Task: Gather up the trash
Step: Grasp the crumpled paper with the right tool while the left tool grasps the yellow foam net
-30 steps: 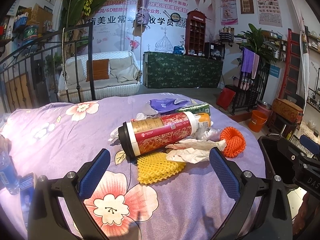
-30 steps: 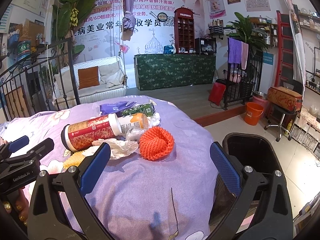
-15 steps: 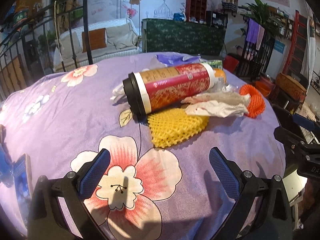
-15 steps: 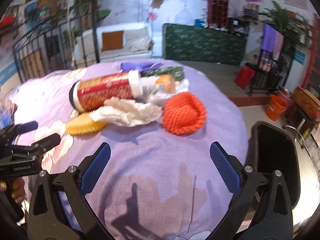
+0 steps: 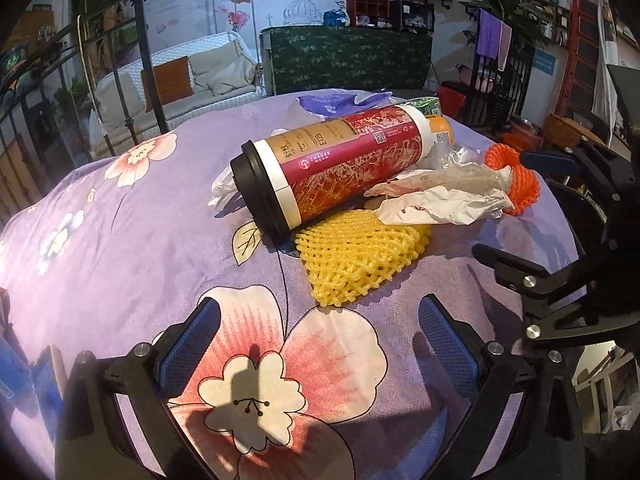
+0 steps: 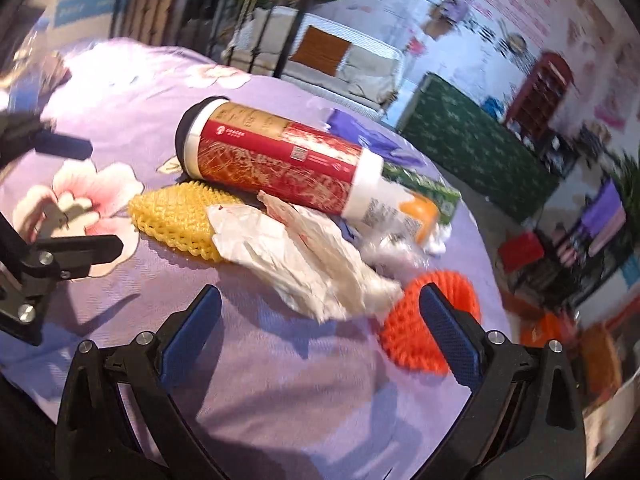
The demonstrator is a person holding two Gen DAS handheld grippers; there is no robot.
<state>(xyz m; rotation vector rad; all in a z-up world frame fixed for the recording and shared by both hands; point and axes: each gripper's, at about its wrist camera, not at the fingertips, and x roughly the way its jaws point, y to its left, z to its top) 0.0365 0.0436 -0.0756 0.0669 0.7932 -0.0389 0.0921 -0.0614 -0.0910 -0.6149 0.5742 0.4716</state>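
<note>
A pile of trash lies on a purple flowered cloth point(image 5: 120, 240). A red and gold cup point(image 5: 336, 160) with a black lid lies on its side. A yellow foam net point(image 5: 360, 260) rests just in front of it, crumpled white paper point(image 5: 440, 196) to the right, then an orange foam net point(image 5: 516, 184). My left gripper point(image 5: 320, 344) is open, low over the cloth, just short of the yellow net. My right gripper point(image 6: 320, 332) is open too, near the crumpled paper point(image 6: 304, 256), its right finger in front of the orange net point(image 6: 412, 344). The cup point(image 6: 280, 160) lies beyond.
A purple bag point(image 5: 336, 100), a green packet point(image 6: 424, 188) and an orange-capped bottle point(image 6: 404, 212) lie behind the cup. A black bin point(image 5: 588, 216) stands past the right edge of the cloth. A blue object point(image 5: 24, 376) lies at the left edge. An iron railing point(image 5: 132, 76) stands behind.
Both grippers have moved closer to the pile and lower. The right view has swung left and tilted, so the paper and orange net now sit near its fingers. Nothing has been grasped.
</note>
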